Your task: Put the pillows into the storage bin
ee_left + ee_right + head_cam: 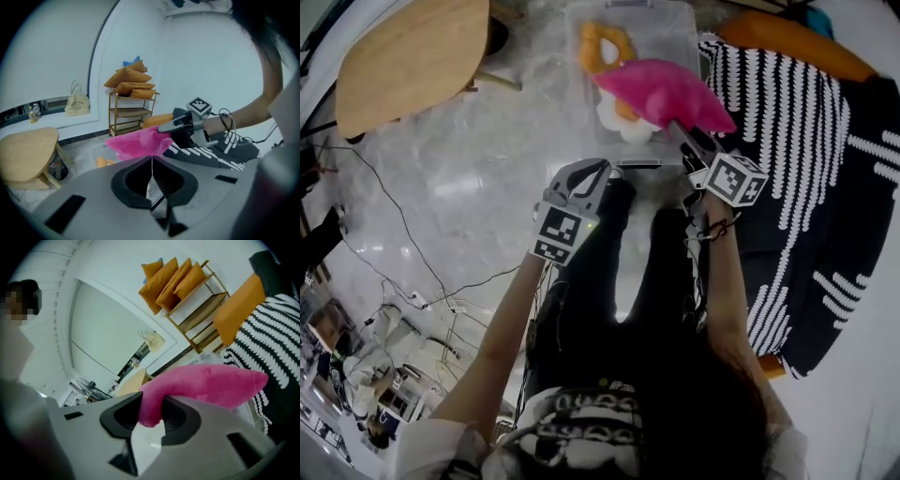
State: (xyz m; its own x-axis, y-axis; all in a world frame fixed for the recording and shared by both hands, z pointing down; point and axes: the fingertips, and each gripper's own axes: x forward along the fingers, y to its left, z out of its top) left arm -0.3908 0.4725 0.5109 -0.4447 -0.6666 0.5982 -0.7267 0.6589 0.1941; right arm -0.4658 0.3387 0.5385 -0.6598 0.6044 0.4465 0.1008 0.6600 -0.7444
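A pink pillow [661,89] hangs over the near right part of a clear storage bin [574,89] on the floor. My right gripper [680,127] is shut on the pillow's near corner. In the right gripper view the pink pillow [206,383] fills the gap between the jaws of the right gripper [151,408]. An orange pillow [602,47] and a white pillow [623,122] lie inside the bin. My left gripper [586,176] hovers just in front of the bin, shut and empty. In the left gripper view the left gripper [152,161] shows its pads pressed together, with the pink pillow [138,143] beyond.
A black-and-white striped blanket [797,141] covers a bed at the right, with an orange pillow [787,42] on it. A round wooden table [412,56] stands at the far left. Cables [394,216] trail across the floor. A wooden shelf [131,101] against the wall carries more orange pillows.
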